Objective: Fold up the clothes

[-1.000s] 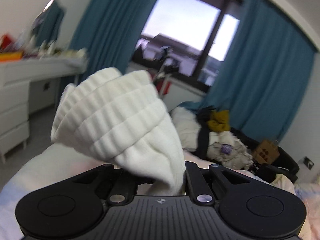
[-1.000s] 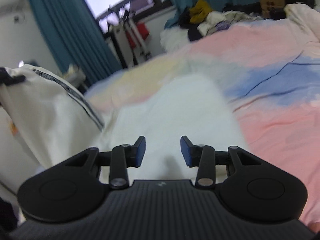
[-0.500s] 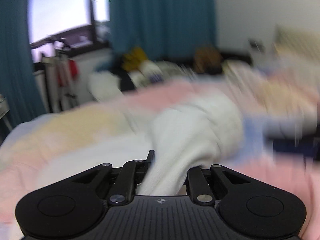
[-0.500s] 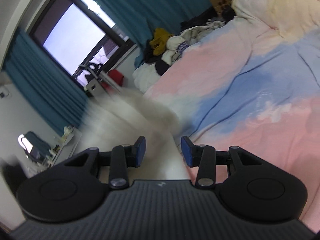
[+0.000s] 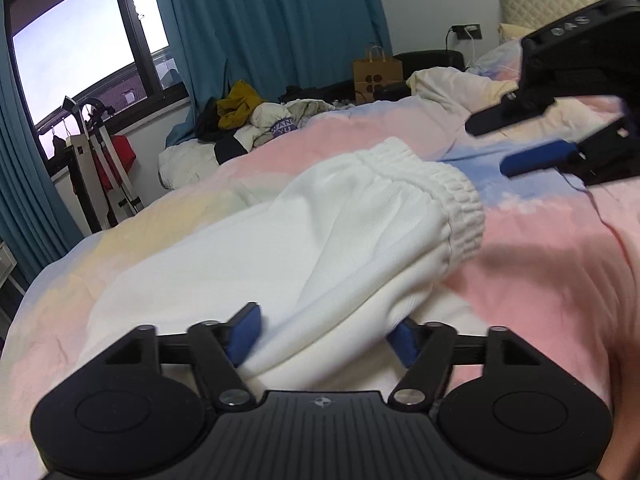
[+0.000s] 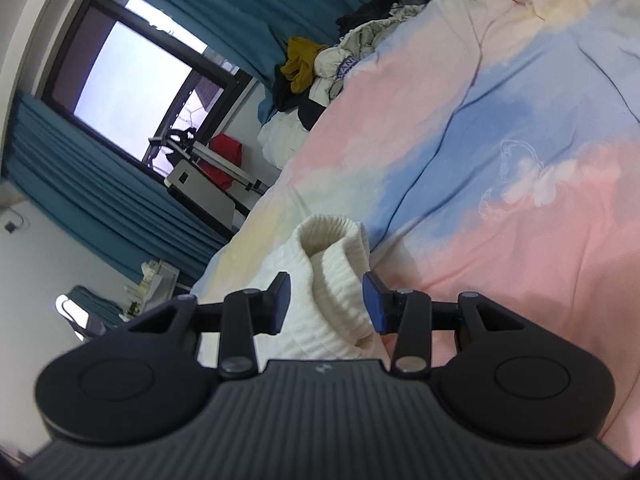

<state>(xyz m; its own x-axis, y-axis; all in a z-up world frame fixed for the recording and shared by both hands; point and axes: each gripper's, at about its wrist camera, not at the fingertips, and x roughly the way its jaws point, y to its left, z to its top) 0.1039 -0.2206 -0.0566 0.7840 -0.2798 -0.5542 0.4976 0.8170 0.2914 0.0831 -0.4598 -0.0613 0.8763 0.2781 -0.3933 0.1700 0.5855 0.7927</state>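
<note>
The white knit garment (image 5: 340,240) lay soft and limp on the bed (image 5: 540,264), running between the left gripper (image 5: 324,336)'s opening fingers. The right gripper (image 6: 326,300)'s fingers stood apart around a ribbed cuff (image 6: 336,248), probably the firmest hold.

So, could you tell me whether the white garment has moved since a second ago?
Yes. The white garment has come down from in front of the window and now lies on the bed.
</note>
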